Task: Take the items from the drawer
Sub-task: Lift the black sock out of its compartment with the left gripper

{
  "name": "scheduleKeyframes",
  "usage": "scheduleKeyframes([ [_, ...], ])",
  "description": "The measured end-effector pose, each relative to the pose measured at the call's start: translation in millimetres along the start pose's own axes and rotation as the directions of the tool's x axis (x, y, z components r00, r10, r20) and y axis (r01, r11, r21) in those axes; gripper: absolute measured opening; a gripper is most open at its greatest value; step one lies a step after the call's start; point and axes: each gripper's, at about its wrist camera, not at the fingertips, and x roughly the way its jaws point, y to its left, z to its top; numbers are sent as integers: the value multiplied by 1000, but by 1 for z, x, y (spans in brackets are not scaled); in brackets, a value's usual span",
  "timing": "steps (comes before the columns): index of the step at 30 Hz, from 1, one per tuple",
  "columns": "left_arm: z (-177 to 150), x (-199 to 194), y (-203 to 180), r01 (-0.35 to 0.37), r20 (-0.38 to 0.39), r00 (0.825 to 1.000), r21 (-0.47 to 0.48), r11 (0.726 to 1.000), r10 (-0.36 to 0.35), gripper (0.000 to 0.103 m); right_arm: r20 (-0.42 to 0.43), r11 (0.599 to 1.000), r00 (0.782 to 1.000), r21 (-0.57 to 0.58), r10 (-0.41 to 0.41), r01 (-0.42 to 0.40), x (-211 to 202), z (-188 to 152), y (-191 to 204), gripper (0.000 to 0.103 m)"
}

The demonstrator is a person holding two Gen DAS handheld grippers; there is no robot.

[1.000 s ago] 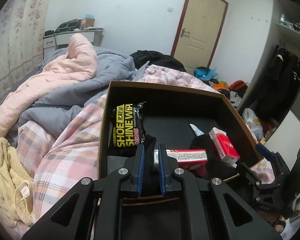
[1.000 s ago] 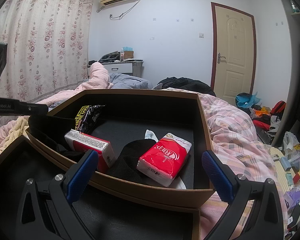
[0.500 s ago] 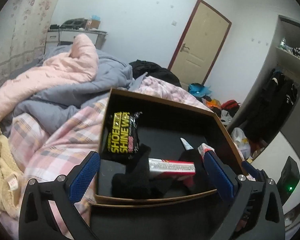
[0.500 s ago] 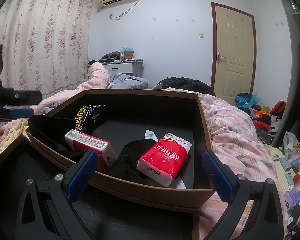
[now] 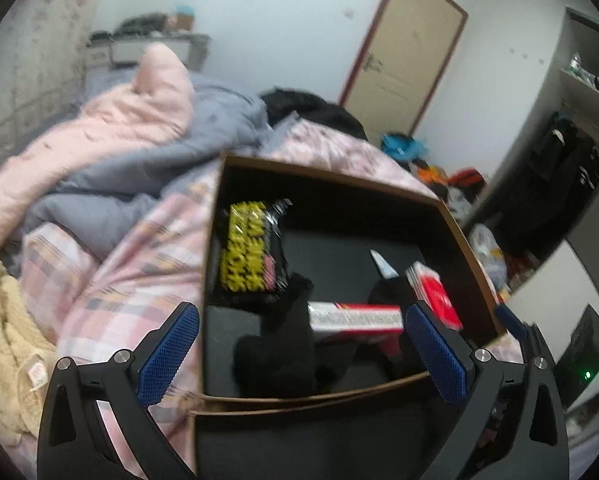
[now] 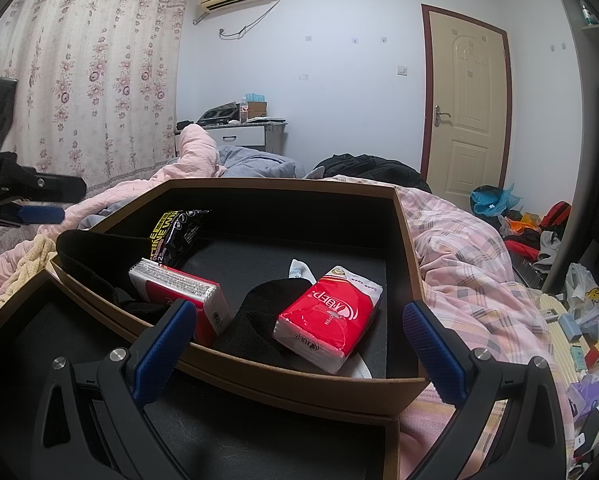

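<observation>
Drawer: pulled open on the bed.
Contents, none lifted out: wipes pack, two red tissue packs, black cloth.
Left tongs: I held them spread wide, empty, above the drawer.
Right tongs: likewise wide, empty, at the front wall.
Progress: I judged everything remained.

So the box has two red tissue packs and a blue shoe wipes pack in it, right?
Not quite. The shoe wipes pack is black with yellow letters, not blue, as the right wrist view shows. The two red tissue packs do lie in the box.
</observation>
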Motion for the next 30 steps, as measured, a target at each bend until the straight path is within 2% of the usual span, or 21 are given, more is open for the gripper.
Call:
scheduleKeyframes([
  [2,-3,7,-3,0,-33,999,20,1000,1,102,0,1000,1000,0,0,0,0,0,0,102],
  [6,-12,21,-13,-74,-65,995,81,994,80,102,0,1000,1000,-1,1,-1,0,0,0,102],
  [11,-18,25,-22,-109,-67,991,125,986,118,98,0,1000,1000,-1,0,0,0,0,1,102],
  [14,-21,31,-25,-136,-92,984,151,979,151,80,0,1000,1000,-2,0,0,0,0,1,102],
  [15,-22,35,-24,-141,-112,981,158,977,160,64,0,1000,1000,-1,0,0,0,0,1,102],
  [16,-23,39,-24,-152,-128,976,165,974,174,55,0,1000,1000,-1,0,0,0,0,1,102],
  [17,-24,40,-23,-149,-129,977,163,975,170,51,0,1000,1000,-2,1,-1,0,0,1,102],
  [19,-24,42,-20,-128,-148,978,150,980,150,24,-1,1000,1000,-10,-2,2,0,-1,3,102],
  [21,-22,42,-17,-146,-151,974,143,979,167,13,-3,1000,1000,-12,-1,1,0,-1,4,102],
  [24,-20,39,-12,-134,-147,978,106,985,149,5,-2,1000,1000,-10,1,-1,0,-1,4,102],
  [27,-19,31,-10,-105,-125,986,81,991,115,3,-1,1000,1000,-7,1,-1,0,0,4,102],
  [30,-15,15,-13,-81,-63,994,85,993,86,3,-1,1000,1000,-5,2,-2,0,0,3,102],
])
